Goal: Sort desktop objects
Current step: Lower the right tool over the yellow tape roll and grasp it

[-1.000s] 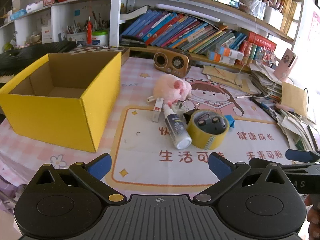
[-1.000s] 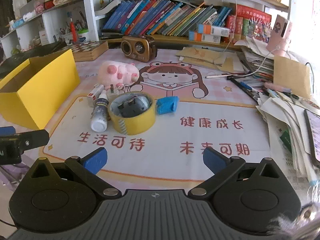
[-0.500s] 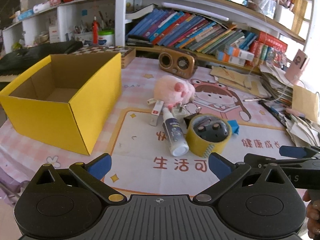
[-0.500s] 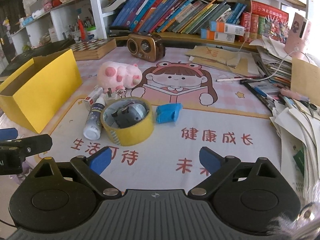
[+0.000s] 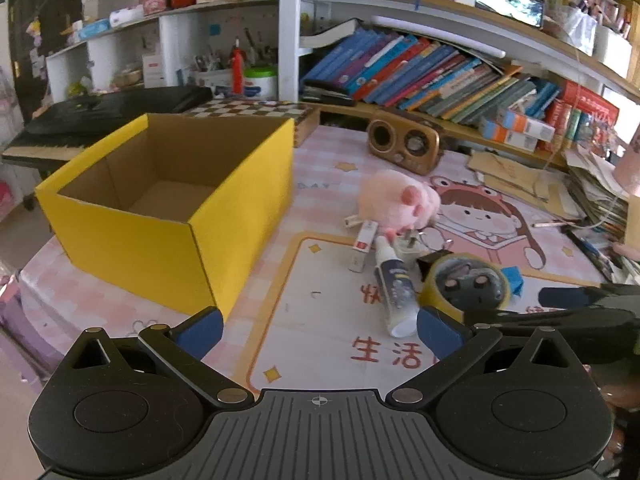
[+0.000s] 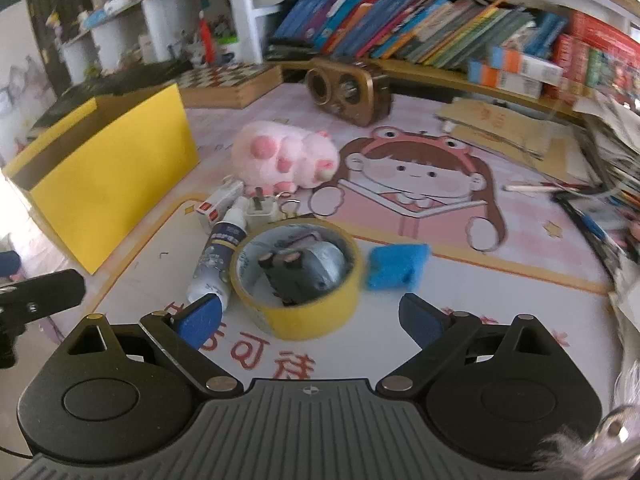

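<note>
A pile of small objects lies on the printed mat: a pink plush toy (image 6: 284, 158), a white bottle (image 6: 218, 252), a yellow tape roll (image 6: 298, 278) with a dark object inside, a blue sponge (image 6: 398, 266), a white plug (image 6: 260, 212) and a small white-and-red box (image 6: 218, 204). The open yellow box (image 5: 172, 204) stands empty at the left. My right gripper (image 6: 310, 316) is open, low and just in front of the tape roll. My left gripper (image 5: 318, 326) is open and empty, between the box and the pile; the tape roll (image 5: 466, 284) and bottle (image 5: 394, 288) show there too.
A brown radio (image 5: 406, 146) stands behind the pile. A chessboard box (image 5: 256, 110) and a keyboard (image 5: 100, 114) lie behind the yellow box. Bookshelves (image 5: 420, 68) line the back. Stacks of papers and pens (image 6: 604, 184) crowd the right edge.
Both grippers have moved forward toward the pile. The right gripper has come close to the tape roll, which now looms large between its fingers. Both stay open.
</note>
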The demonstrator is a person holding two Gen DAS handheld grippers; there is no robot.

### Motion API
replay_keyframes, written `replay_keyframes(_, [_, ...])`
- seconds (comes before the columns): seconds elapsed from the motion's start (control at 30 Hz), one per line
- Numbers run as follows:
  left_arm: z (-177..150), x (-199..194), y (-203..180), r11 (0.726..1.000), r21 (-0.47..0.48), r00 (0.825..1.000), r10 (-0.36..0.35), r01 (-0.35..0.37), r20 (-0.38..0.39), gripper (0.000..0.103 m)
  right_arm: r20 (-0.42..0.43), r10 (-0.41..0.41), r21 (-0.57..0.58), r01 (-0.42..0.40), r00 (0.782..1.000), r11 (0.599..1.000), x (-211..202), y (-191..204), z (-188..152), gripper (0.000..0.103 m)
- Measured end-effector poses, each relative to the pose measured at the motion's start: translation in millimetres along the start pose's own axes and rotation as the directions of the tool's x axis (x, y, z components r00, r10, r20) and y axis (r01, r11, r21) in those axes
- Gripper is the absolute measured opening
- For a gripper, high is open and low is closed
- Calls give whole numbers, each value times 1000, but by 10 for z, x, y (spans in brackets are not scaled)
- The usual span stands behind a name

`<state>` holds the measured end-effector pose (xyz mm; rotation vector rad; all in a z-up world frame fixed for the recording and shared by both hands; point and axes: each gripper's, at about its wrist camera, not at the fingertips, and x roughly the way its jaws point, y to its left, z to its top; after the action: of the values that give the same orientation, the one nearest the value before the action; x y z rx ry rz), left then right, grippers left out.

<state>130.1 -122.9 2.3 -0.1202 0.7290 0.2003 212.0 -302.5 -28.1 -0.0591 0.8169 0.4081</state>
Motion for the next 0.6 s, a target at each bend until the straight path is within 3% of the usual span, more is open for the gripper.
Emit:
replay_keyframes(0.3, [10, 3, -58, 999, 39, 1000, 11, -11, 2, 103, -52, -22, -122, 16, 998, 992, 492, 139, 97, 96])
replay_keyframes(0.5, [13, 53, -161, 996, 75, 999, -42, 42, -2, 103, -48, 10, -103, -15, 999, 995, 579, 66, 122, 90])
replay_keyframes(0.6, [33, 127, -207, 995, 77, 998, -57, 59, -22, 103, 4, 68, -40, -67, 998, 997, 437, -36, 148, 90])
